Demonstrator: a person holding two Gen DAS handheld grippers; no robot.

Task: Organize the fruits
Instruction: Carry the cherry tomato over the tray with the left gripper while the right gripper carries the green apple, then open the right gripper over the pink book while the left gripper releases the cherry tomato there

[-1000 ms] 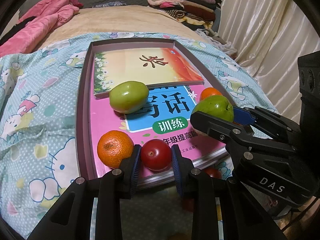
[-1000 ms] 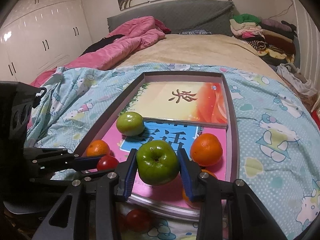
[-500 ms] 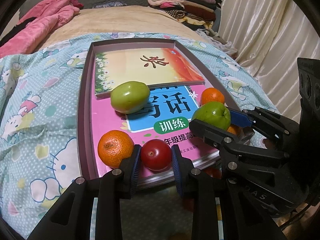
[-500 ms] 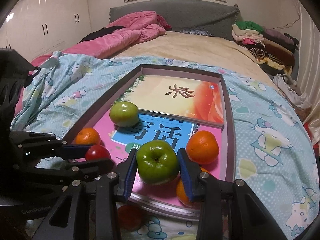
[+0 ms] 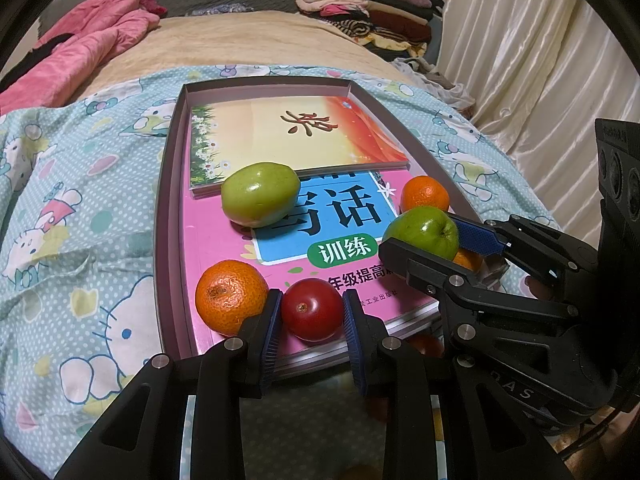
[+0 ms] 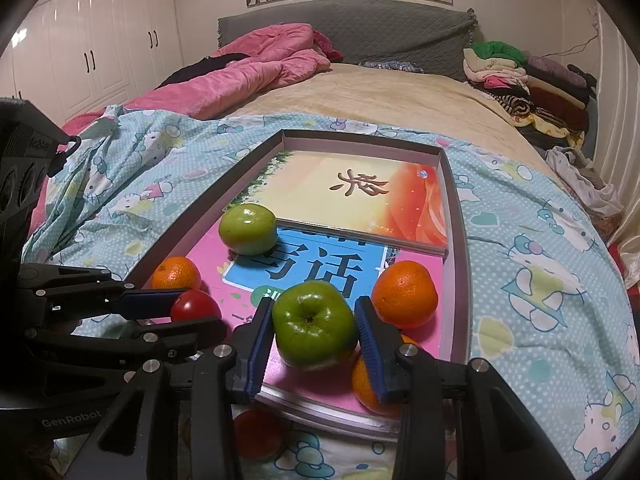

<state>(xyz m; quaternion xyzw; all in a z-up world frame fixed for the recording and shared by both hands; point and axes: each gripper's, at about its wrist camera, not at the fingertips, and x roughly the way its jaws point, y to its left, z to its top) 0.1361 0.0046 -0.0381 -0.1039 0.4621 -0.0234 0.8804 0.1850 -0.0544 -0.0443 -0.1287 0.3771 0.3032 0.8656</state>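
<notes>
A shallow pink-rimmed box (image 5: 170,184) lies on the bed with books inside. My left gripper (image 5: 311,316) is shut on a red tomato (image 5: 311,309) at the box's near edge, next to an orange (image 5: 230,296). My right gripper (image 6: 314,330) is shut on a green apple (image 6: 314,328), low over the pink book (image 6: 208,248); the apple also shows in the left wrist view (image 5: 424,230). A second green apple (image 6: 248,228) rests mid-box. An orange (image 6: 404,294) sits right of my right gripper, another (image 6: 176,274) near the left rim.
Another orange (image 6: 362,380) lies partly hidden under my right finger. A red fruit (image 6: 256,432) lies on the bedsheet just outside the box's near edge. A pink quilt (image 6: 256,80) and stacked clothes (image 6: 520,76) lie at the far end of the bed. A curtain (image 5: 520,60) hangs on the right.
My right gripper has lowered and moved slightly forward with the green apple, closer to the pink book. My left gripper stays shut on the tomato in the same place.
</notes>
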